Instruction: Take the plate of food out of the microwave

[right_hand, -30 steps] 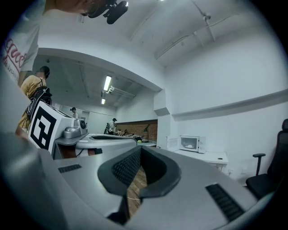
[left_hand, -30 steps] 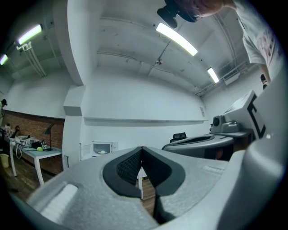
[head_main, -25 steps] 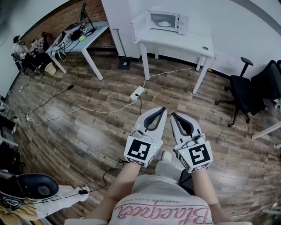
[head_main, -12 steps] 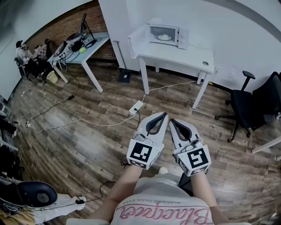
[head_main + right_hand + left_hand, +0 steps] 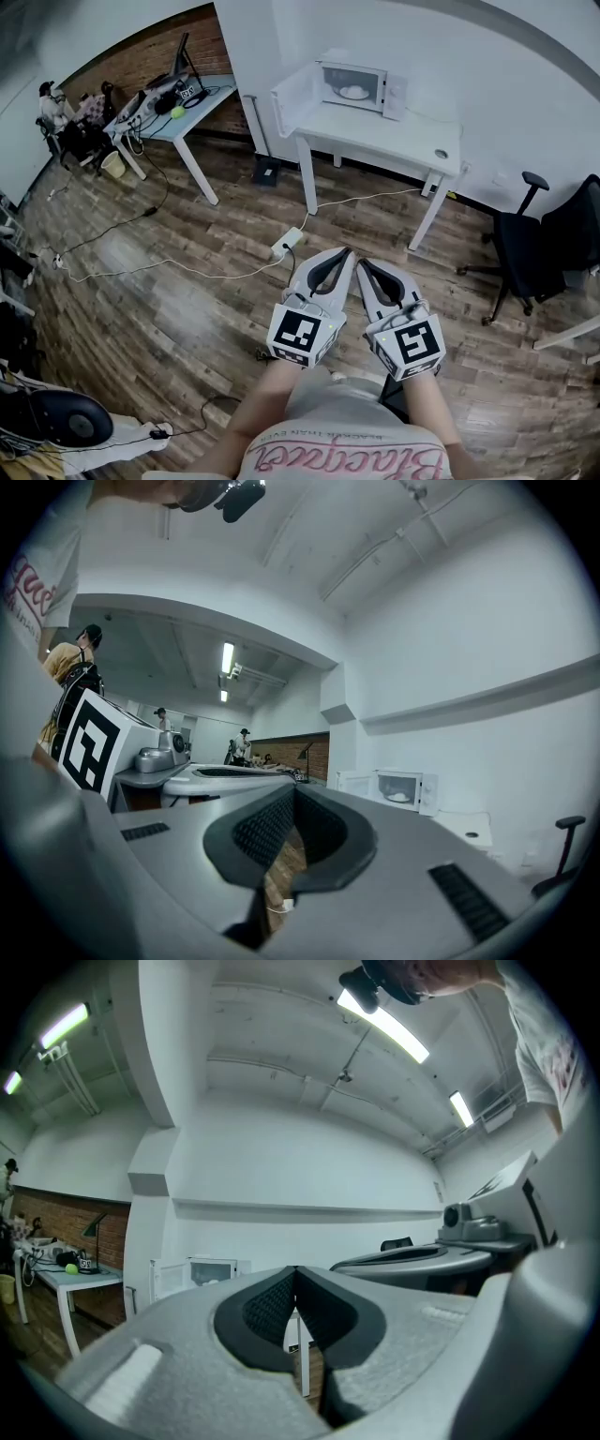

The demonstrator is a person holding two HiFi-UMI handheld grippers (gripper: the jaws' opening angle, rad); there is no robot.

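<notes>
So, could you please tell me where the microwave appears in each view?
Head view: microwave at top centre, on the white table.
Left gripper view: microwave left of centre, small.
Right gripper view: microwave right of centre.
Shared landmark: brick wall, to its left.

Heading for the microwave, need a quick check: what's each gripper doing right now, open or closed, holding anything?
Left gripper: closed, holding nothing.
Right gripper: closed, holding nothing.
</notes>
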